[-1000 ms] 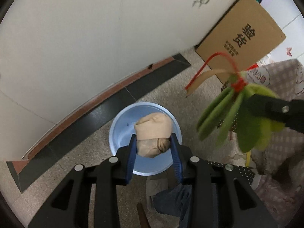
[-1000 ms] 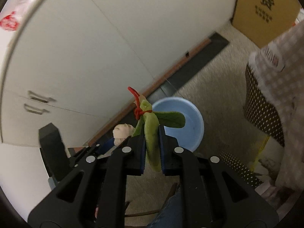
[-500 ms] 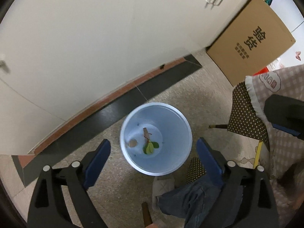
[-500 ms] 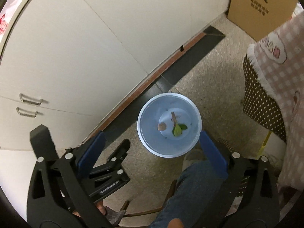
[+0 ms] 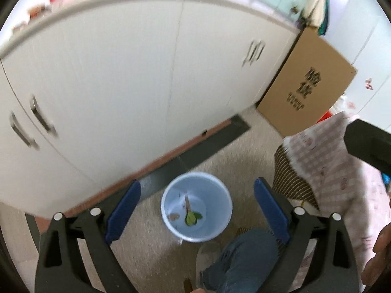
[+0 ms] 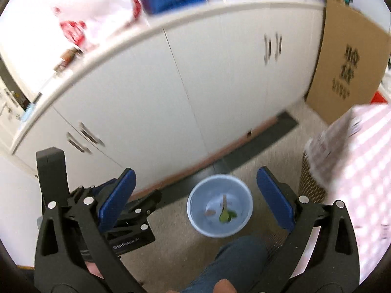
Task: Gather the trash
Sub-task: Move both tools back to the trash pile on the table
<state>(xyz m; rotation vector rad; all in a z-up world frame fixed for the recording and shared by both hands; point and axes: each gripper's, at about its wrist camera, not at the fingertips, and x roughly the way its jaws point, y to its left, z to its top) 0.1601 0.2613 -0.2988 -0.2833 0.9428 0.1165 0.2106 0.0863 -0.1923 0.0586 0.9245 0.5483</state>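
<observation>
Both tongs, the left tongs (image 5: 196,205) and the right tongs (image 6: 195,194), stand spread wide with nothing between their blue pads. Low in the centre of each frame, the round light-blue plastic bin (image 5: 171,222) on the floor holds the green leaf scrap (image 5: 191,217) and a brown piece (image 5: 174,217), probably because open tongs above it let trash fall in.

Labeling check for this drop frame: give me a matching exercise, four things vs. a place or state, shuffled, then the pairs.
Things:
1. green leaf
2. cardboard box
3. left gripper
4. blue bin

Place or state:
A. leaning against the white cabinet
B. open, nothing between its fingers
C. lying at the bottom of the bin
D. standing on the floor near the dark baseboard strip

Pairs: 1-C, 2-A, 3-B, 4-D
</observation>
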